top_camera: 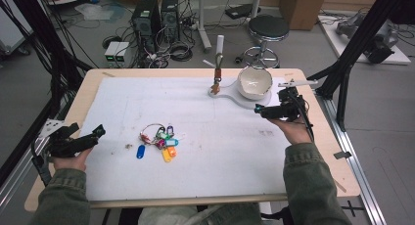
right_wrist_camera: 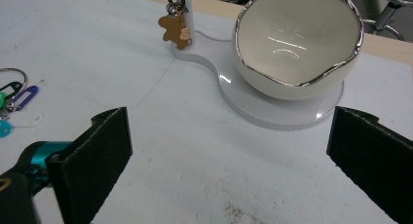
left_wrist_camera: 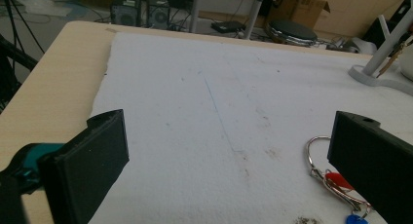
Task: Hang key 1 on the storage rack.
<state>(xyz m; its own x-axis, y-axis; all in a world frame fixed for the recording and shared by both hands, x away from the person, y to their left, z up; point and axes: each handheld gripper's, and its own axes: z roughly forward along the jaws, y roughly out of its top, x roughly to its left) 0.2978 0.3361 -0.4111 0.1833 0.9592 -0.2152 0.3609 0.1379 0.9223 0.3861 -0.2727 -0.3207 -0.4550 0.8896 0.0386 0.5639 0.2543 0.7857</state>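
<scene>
A bunch of coloured key tags on metal rings [top_camera: 160, 140] lies on the white mat [top_camera: 210, 151] left of centre; its ring [left_wrist_camera: 321, 158] and a red tag show by my left gripper's right jaw. At the back a white stand [top_camera: 235, 95] carries a post with a brown bear charm [top_camera: 216, 83] [right_wrist_camera: 176, 31] and a white bowl [top_camera: 254, 83] [right_wrist_camera: 297, 48]. My left gripper [top_camera: 95, 136] [left_wrist_camera: 229, 165] is open at the mat's left edge, holding nothing. My right gripper [top_camera: 262, 110] [right_wrist_camera: 229, 156] is open just in front of the bowl, empty.
The wooden table edge [top_camera: 83, 98] frames the mat. Behind the table stand a round stool [top_camera: 267, 32], computer towers [top_camera: 156, 19] and tangled cables on the floor. A black frame leg [top_camera: 352, 54] rises at the right. Forearms in green sleeves [top_camera: 308, 186] enter from below.
</scene>
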